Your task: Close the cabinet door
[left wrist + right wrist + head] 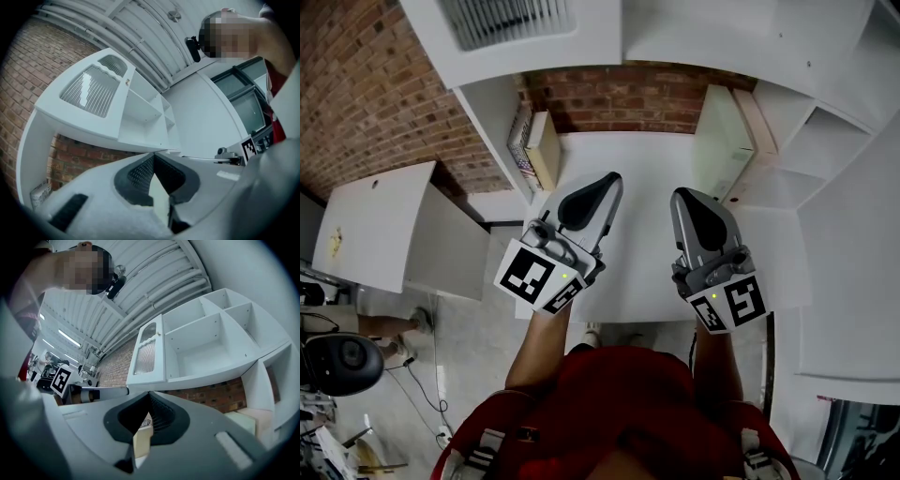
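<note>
Closest in, the left gripper (pixel 609 178) is clenched, jaw tips pressed together with nothing between them. Right alongside, the right gripper (pixel 680 194) looks just the same, tips meeting on empty air, and both tilt a little upward. Under the pair of them lies the white counter (pixel 637 159). Past the left gripper's nose, off to its left, there's a row of books (pixel 530 141) standing at the counter's side, and beyond the right gripper, to its right, a cream box (pixel 720 150). Straight ahead of both, the brick wall (pixel 619 98) backs the niche. And up above, ahead of the left gripper, there's the cabinet door (pixel 502 23) with its ribbed pane, swung wide open and well apart from either gripper; to the door's right, over the right gripper, the white cabinet (pixel 206 343) shows its open compartments
</note>
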